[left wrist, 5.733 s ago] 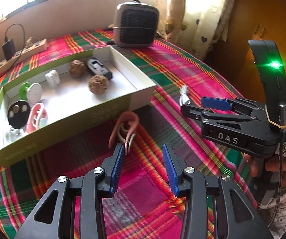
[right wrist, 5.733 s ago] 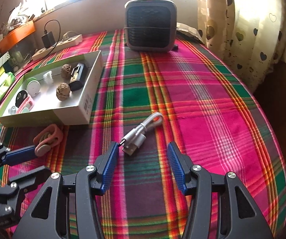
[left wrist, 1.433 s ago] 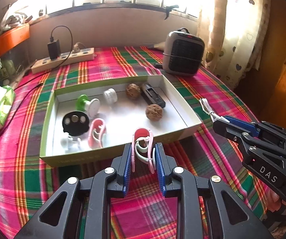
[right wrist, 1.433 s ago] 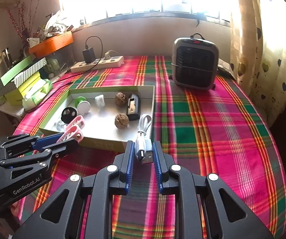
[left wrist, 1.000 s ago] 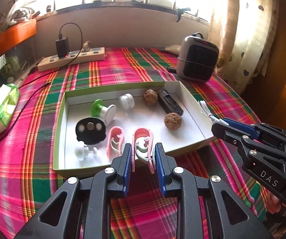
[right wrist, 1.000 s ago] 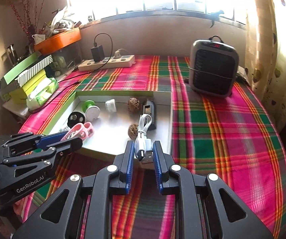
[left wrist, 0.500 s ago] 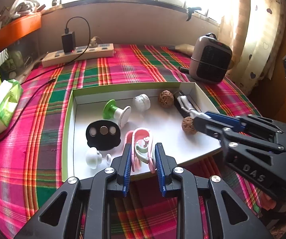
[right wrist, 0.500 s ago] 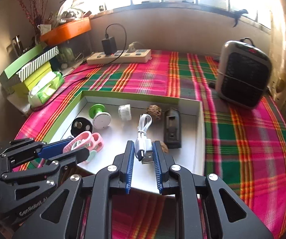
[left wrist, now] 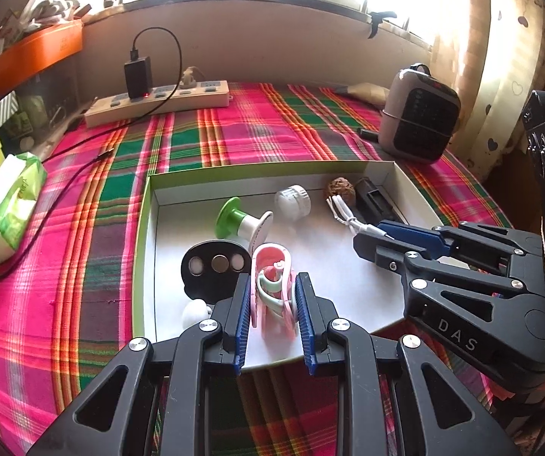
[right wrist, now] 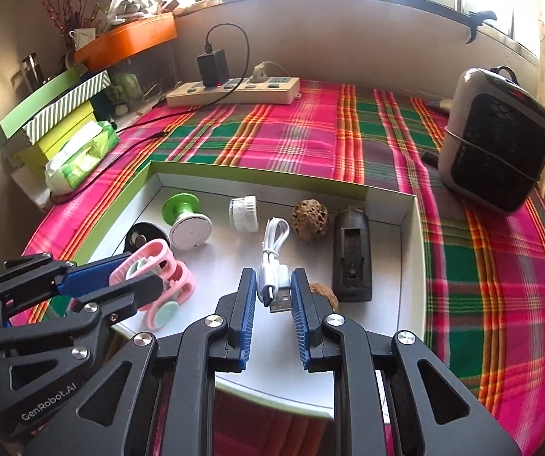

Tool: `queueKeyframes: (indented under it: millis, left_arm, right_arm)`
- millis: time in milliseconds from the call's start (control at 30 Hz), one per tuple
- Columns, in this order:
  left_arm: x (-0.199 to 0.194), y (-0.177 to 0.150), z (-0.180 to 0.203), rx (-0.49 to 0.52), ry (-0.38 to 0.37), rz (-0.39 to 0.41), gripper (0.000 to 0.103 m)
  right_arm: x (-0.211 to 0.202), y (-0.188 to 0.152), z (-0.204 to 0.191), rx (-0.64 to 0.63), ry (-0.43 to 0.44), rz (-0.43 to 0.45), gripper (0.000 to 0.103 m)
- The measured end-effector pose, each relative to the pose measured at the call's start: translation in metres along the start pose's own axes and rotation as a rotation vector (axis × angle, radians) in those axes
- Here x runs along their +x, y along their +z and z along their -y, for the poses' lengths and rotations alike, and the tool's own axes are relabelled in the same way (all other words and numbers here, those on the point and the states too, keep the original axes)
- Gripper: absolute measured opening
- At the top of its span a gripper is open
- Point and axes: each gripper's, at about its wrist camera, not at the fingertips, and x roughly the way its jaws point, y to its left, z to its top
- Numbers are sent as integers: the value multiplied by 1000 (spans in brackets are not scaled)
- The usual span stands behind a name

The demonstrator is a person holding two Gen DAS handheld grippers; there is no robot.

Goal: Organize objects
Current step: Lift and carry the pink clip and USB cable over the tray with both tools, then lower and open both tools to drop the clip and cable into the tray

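Plaid tablecloth [left wrist: 234,129] under green-rimmed white tray [left wrist: 141,235], left gripper [left wrist: 272,296] over tray clamped on pink clip [left wrist: 272,266], right gripper [right wrist: 272,296] over tray pinching white USB cable [right wrist: 272,262].

Both grippers angled down, side by side, jaws clamped.
Left gripper [left wrist: 272,300]: blue pads [left wrist: 243,315] pressed on a pink clip [left wrist: 272,266]. Right gripper [right wrist: 272,296]: pads [right wrist: 248,304] pinching a white USB cable [right wrist: 272,266] at the plug end. Each gripper's black body shows in the other's view.
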Motion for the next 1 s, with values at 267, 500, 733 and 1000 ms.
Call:
queueKeyframes:
  millis: [267,500,733,1000]
  left_arm:
    - [7,0,-5,-9,11,-15,21]
    - [9,-1,-4,-5,11,-20,21]
    - [9,-1,-5,-8,10,-20,21]
    - [10,0,-5,-10,10,-21,22]
  right_arm:
    - [9,0,-7,-26,14,-18,20]
    - [17,0,-9,-40,9,-38,20]
    - [19,-1,-11,-45,14,-44,20]
    - [21,-3,-12,-48,9,-50,20]
